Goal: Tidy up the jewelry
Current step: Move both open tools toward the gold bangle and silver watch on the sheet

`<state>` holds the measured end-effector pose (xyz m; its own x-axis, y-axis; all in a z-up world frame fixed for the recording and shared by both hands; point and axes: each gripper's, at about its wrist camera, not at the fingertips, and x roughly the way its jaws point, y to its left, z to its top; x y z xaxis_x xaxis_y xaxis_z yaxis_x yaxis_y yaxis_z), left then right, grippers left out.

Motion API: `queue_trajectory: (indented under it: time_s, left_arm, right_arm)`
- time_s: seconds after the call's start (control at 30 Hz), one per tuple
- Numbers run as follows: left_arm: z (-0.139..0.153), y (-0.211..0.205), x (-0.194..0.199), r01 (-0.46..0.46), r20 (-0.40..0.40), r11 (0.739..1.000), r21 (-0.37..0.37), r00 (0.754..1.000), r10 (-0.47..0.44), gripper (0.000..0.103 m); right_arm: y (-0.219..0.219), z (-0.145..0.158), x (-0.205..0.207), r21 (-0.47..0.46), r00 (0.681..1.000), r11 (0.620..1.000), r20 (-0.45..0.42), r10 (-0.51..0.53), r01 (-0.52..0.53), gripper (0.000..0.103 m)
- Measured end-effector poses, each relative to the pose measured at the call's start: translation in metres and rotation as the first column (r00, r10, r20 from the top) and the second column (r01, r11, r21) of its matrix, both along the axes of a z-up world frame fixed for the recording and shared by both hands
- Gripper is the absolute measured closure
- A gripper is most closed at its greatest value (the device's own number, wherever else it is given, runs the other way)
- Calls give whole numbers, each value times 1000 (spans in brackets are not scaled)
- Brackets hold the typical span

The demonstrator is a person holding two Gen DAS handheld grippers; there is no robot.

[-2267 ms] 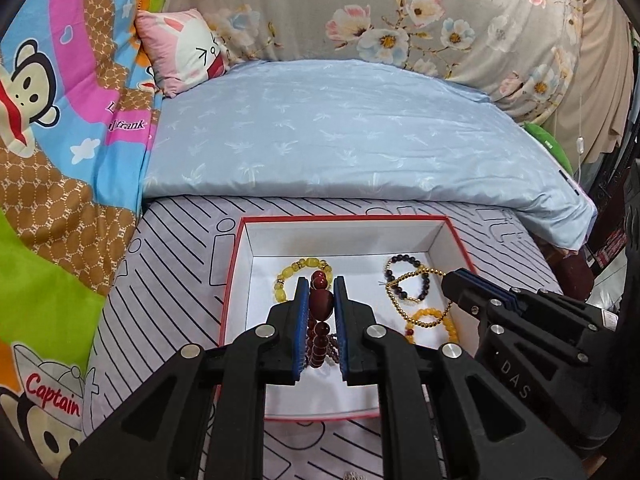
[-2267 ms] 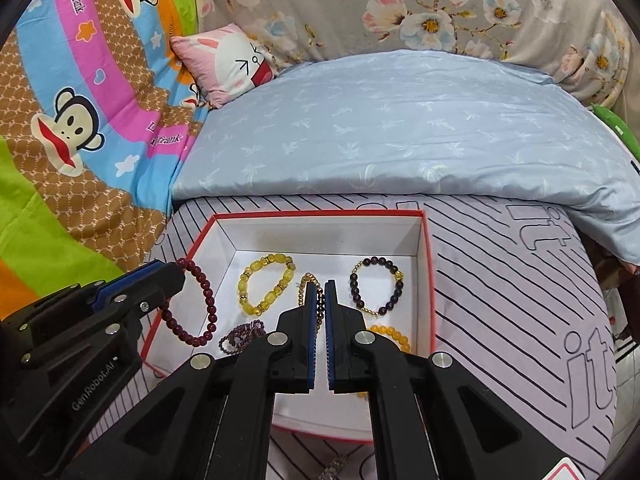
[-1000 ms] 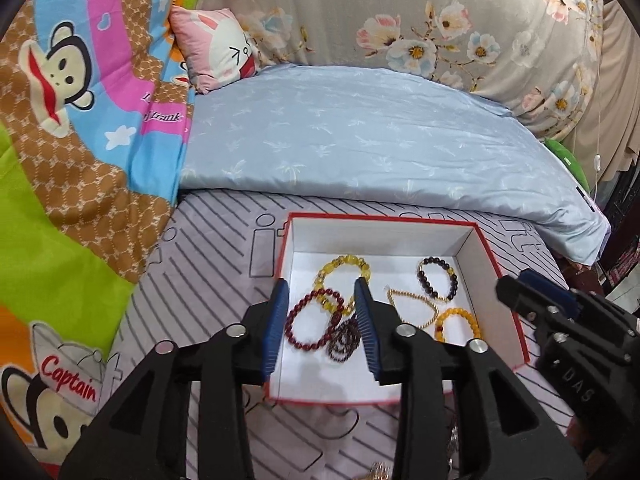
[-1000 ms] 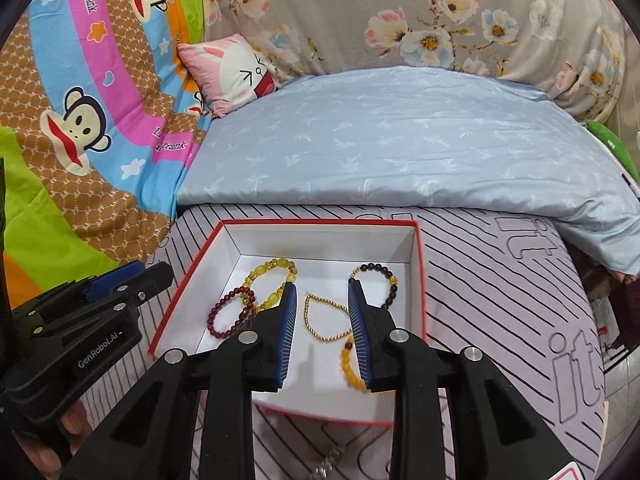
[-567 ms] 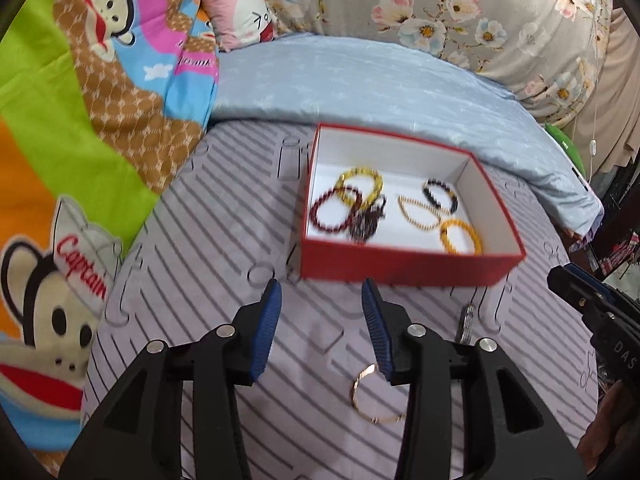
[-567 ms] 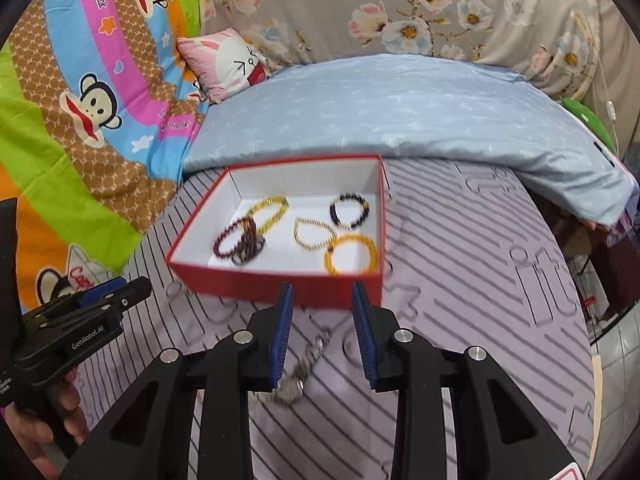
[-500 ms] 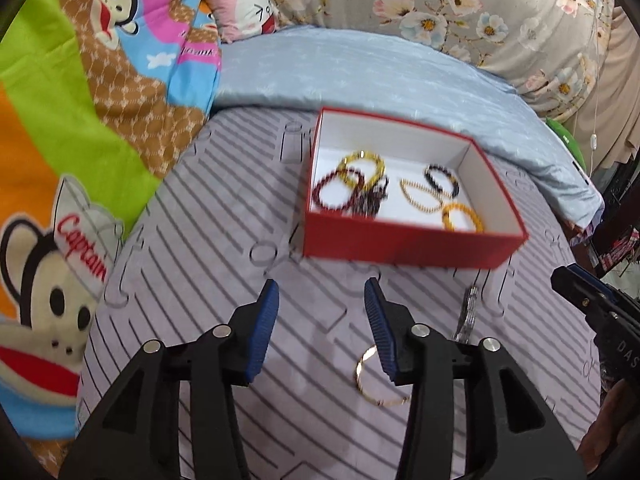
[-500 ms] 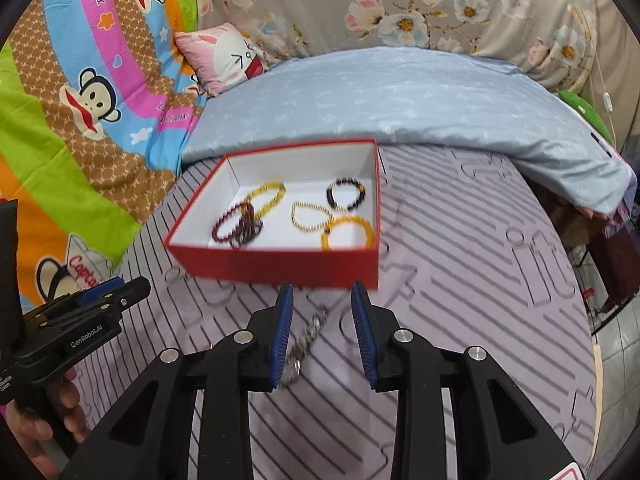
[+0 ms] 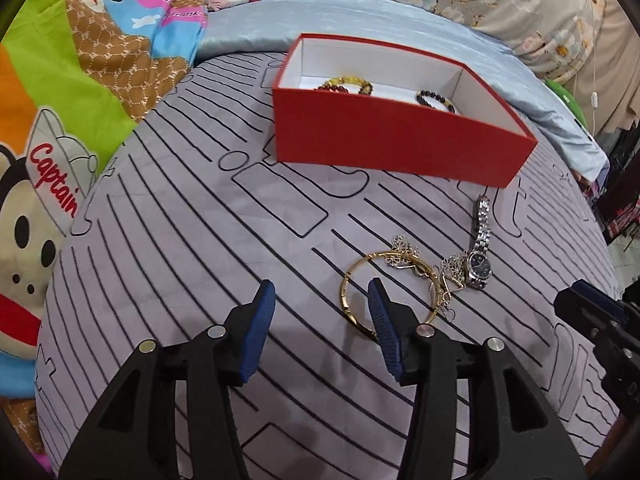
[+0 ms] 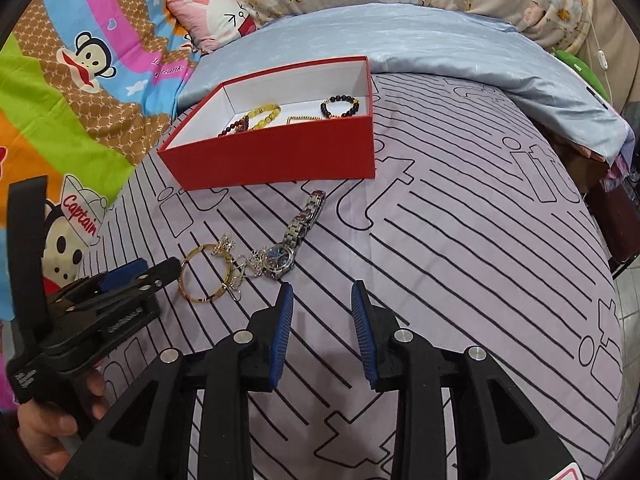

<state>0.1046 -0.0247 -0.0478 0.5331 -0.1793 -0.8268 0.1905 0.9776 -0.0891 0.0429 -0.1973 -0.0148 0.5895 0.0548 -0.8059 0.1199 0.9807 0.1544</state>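
A red box (image 9: 384, 136) (image 10: 276, 156) with white inside holds several bead bracelets. On the striped sheet in front of it lie a gold bangle (image 9: 347, 280) (image 10: 185, 278), a tangle of silver chain (image 9: 452, 268) (image 10: 244, 262) and a silver watch (image 9: 479, 260) (image 10: 282, 258). My left gripper (image 9: 322, 300) is open and empty, low over the sheet, its right finger over the bangle. My right gripper (image 10: 322, 300) is open and empty, just right of the watch.
A light blue pillow (image 10: 420, 44) lies behind the box. A cartoon monkey blanket (image 9: 60, 100) covers the left side. The bed edge drops off at the right (image 10: 616, 208). The other gripper shows at the frame's edge in each view.
Both grippers let go of bracelets in the box, opened, and pulled back and down to the sheet in front of the box, where the bangle, chain and watch lie.
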Motion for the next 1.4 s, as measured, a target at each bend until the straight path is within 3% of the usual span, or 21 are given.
queue_trajectory:
  time_s: [0.2, 0.33, 0.5, 0.63, 0.7, 0.8, 0.9, 1.13, 1.17, 1.2, 1.23, 1.37, 1.4]
  left_arm:
    - [-1, -4, -3, 9, -10, 999, -31, 1000, -9, 56]
    - [1, -12, -7, 20, -10, 998, -66, 1000, -21, 38]
    - [-7, -30, -5, 54, -26, 997, -47, 998, -55, 36]
    - [-9, -38, -3, 54, -12, 998, -24, 998, -54, 23]
    - [-11, -41, -2, 55, -3, 998, -4, 998, -55, 23]
    - [-11, -45, -2, 59, 10, 998, 30, 998, -59, 26]
    - [-10, -42, -1, 59, 15, 998, 21, 998, -60, 35]
    - [-6, -35, -1, 78, 1, 997, -23, 997, -78, 44]
    - [-5, -34, -2, 79, 2, 997, -26, 997, -79, 51]
    - [-5, -34, -2, 85, -2, 996, -30, 996, -85, 71]
    - [-6, -33, -1, 93, -10, 995, -32, 996, -93, 75]
    - [-5, -32, -2, 98, -14, 994, -47, 995, -99, 72]
    - [-5, -31, -2, 102, -18, 993, -57, 995, -103, 61]
  right_arm:
    - [-4, -1, -1, 4, 1000, 1000, -1, -6, 6, 73]
    - [-7, -4, 0, 12, 1000, 1000, -7, -15, 15, 73]
    - [-9, -4, 0, 11, 1000, 1000, -9, -15, 15, 73]
    - [-12, -5, 1, 12, 1000, 1000, -12, -15, 15, 73]
    - [-13, -5, 3, 14, 1000, 1000, -12, -14, 15, 73]
    - [-14, -6, 4, 16, 1000, 1000, -15, -13, 13, 73]
    - [-14, -8, 6, 19, 1000, 1000, -19, -12, 12, 73]
    - [-11, -9, 9, 19, 1000, 1000, -20, -4, 4, 73]
    - [-10, -8, 10, 19, 1000, 1000, -19, -3, 3, 73]
    - [-11, -8, 10, 19, 1000, 1000, -19, -3, 3, 73]
    - [-11, -8, 10, 19, 1000, 1000, -19, -3, 3, 73]
    - [-10, -8, 10, 19, 1000, 1000, -18, -2, 3, 73]
    - [-11, -7, 10, 20, 1000, 1000, -17, -3, 3, 73]
